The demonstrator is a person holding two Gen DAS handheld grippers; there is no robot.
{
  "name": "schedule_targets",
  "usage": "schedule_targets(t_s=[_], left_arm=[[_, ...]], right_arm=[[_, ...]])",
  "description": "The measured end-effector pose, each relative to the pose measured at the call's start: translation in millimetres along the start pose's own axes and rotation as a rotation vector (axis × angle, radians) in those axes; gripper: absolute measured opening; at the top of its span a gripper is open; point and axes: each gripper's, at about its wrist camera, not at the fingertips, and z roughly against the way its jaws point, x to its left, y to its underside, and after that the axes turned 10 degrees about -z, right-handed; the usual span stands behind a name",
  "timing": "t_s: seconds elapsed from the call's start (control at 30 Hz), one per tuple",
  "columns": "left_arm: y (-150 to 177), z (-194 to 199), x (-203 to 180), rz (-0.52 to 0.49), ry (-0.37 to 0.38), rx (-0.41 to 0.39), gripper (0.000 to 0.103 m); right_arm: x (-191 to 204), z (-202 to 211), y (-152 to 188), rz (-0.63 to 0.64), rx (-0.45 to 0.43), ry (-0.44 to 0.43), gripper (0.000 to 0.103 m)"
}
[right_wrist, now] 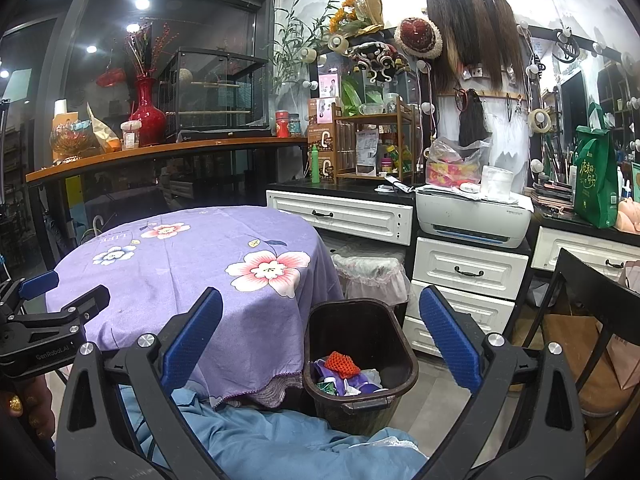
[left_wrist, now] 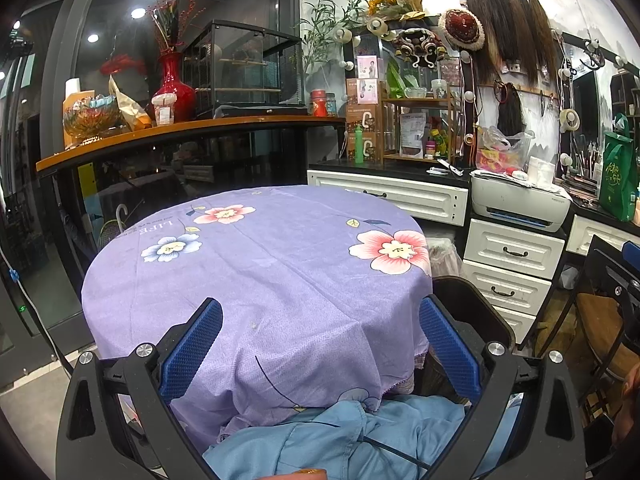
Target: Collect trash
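Note:
A dark brown trash bin [right_wrist: 396,340] stands on the floor right of the round table [right_wrist: 180,280], which has a purple flowered cloth. In the bin lie an orange net [right_wrist: 342,364], purple wrappers and other scraps. My right gripper [right_wrist: 320,332] is open and empty, above the bin's near side. My left gripper [left_wrist: 320,340] is open and empty over the table's near edge [left_wrist: 280,280]; it also shows at the left in the right wrist view [right_wrist: 64,300]. The bin's rim shows in the left wrist view [left_wrist: 472,300] behind the right finger. No trash shows on the cloth.
White drawers [right_wrist: 468,272] with a printer [right_wrist: 472,212] stand behind the bin. A lace-covered basket [right_wrist: 372,272] sits between table and drawers. A black chair [right_wrist: 580,320] is at the right. A counter with a red vase [right_wrist: 146,112] runs behind. Blue clothing [right_wrist: 280,440] is below me.

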Motion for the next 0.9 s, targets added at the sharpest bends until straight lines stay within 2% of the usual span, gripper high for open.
schedule_targets(t_s=[0.9], left_arm=[[5.2,-2.0,3.0,-0.001,0.007,0.007,0.098]], right_arm=[[1.9,-0.9,3.3,0.0,0.003,0.0,0.097]])
